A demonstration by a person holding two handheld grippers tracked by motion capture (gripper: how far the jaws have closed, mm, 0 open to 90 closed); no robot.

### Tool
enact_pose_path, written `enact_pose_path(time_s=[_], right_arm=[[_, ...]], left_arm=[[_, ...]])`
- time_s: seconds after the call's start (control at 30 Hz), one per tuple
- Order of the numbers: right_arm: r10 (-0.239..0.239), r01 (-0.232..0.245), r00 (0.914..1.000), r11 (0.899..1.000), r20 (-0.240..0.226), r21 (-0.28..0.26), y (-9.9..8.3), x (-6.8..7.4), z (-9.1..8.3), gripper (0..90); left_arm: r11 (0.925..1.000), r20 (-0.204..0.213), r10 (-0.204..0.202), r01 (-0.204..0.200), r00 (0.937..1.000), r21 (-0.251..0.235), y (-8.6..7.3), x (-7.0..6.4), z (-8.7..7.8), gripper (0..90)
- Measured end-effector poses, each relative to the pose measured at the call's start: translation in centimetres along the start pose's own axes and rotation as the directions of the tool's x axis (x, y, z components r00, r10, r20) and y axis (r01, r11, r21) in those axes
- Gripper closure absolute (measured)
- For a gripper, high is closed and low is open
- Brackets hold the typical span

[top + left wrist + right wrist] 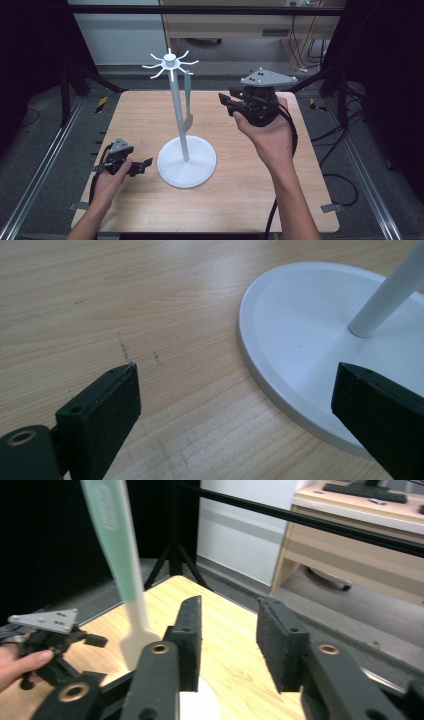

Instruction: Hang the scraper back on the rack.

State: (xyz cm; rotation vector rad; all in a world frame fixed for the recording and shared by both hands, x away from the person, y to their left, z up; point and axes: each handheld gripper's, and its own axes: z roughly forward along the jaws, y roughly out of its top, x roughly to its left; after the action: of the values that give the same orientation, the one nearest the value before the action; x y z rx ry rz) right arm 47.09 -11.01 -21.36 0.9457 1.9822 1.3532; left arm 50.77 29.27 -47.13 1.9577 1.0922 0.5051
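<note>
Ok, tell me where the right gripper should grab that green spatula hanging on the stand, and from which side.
Grip the spatula on its slim green handle, a little above the pale blade. It hangs straight down from a hook of the white stand, on the side facing the right gripper, so come in level from that side with the open jaws either side of the handle. The pole stands close behind, so I'd close gently.
</note>
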Motion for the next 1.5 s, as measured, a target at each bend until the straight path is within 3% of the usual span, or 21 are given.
enact_pose_path(time_s=[0.37,0.8,1.5], right_arm=[[0.017,-0.018,0.9954,1.0,0.094,0.008,-2.4,-1.7,-0.4,39.0],[0.041,-0.05,0.9846,0.997,0.17,0.053,-5.7,-3.0,-0.7,16.2],[0.089,-0.115,0.9707,0.988,0.223,0.105,-12.7,-4.6,-1.2,8.0]], left_arm=[[1.0,-0.001,-0.001,0.001,1.0,0.0,0.0,0.0,0.0,5.4],[1.0,-0.001,-0.002,0.002,1.0,0.0,0.0,-0.1,0.0,5.3],[1.0,-0.001,0.002,-0.002,1.0,0.003,-0.1,-0.1,0.0,5.3]])
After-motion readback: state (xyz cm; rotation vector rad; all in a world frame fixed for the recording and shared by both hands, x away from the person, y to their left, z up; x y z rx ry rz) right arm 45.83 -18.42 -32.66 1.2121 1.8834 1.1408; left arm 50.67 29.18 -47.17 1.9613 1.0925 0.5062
